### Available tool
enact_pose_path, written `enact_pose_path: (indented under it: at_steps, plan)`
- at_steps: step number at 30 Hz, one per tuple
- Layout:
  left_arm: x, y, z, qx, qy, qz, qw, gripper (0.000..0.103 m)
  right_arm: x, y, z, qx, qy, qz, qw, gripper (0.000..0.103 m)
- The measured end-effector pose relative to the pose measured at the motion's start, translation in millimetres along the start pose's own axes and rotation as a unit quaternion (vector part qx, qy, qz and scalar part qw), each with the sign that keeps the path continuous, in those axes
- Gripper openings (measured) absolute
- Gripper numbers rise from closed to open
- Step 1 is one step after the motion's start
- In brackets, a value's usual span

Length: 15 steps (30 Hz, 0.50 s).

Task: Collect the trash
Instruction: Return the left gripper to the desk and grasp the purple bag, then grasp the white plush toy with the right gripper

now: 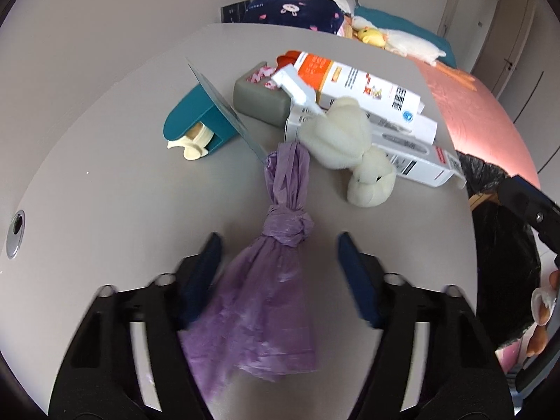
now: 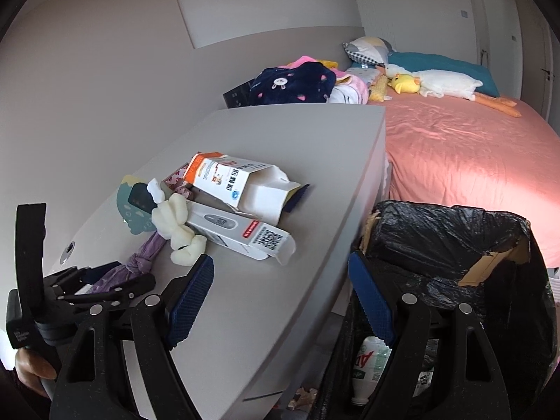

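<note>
A knotted purple plastic bag (image 1: 280,245) lies on the grey table (image 1: 105,175). My left gripper (image 1: 279,238) straddles it just below the knot. The left pad brushes the bag's loose lower part, the right pad stands apart from it, and the jaws are open. In the right wrist view the same bag (image 2: 140,262) shows under the left gripper (image 2: 105,276). My right gripper (image 2: 280,257) hangs open and empty over the table's near edge, beside a bin lined with black plastic (image 2: 455,238). A bottle (image 2: 371,360) lies inside the bin.
Behind the bag lie a cream plush toy (image 1: 343,133), an opened orange-and-white carton (image 2: 238,182), a white thermometer box (image 2: 245,231), a grey pack (image 1: 259,98) and a teal holder (image 1: 196,119). A bed with a pink sheet (image 2: 472,147) is to the right.
</note>
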State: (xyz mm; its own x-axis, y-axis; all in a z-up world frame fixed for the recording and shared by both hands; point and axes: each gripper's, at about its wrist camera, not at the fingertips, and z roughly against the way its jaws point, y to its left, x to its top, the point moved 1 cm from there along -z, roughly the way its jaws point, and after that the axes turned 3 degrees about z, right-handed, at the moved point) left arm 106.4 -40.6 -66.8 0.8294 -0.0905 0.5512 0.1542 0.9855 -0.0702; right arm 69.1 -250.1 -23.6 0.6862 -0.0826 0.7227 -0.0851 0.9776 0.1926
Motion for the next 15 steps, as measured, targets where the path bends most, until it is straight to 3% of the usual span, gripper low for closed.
enact_pose_path:
  at_steps: [3, 8, 10, 15]
  plan:
    - [-2.0, 2.6, 0.6, 0.005, -0.009, -0.004, 0.9999, 0.047, 2.4, 10.2, -9.7, 0.008, 0.006, 0.008, 1.0, 0.08]
    - [-5.5, 9.5, 1.4, 0.023, -0.022, -0.002, 0.9995, 0.045, 5.4, 28.6, -23.7, 0.024, 0.009, 0.02, 0.999, 0.08]
    - [-5.0, 14.3, 2.5, 0.015, -0.021, 0.008, 0.9996, 0.045, 7.3, 35.8, -28.7, 0.027, 0.012, 0.028, 0.999, 0.08]
    - [-2.2, 28.2, 5.4, -0.007, -0.019, 0.042, 0.9989, 0.034, 14.8, 55.0, -43.6, 0.038, 0.031, 0.057, 0.997, 0.077]
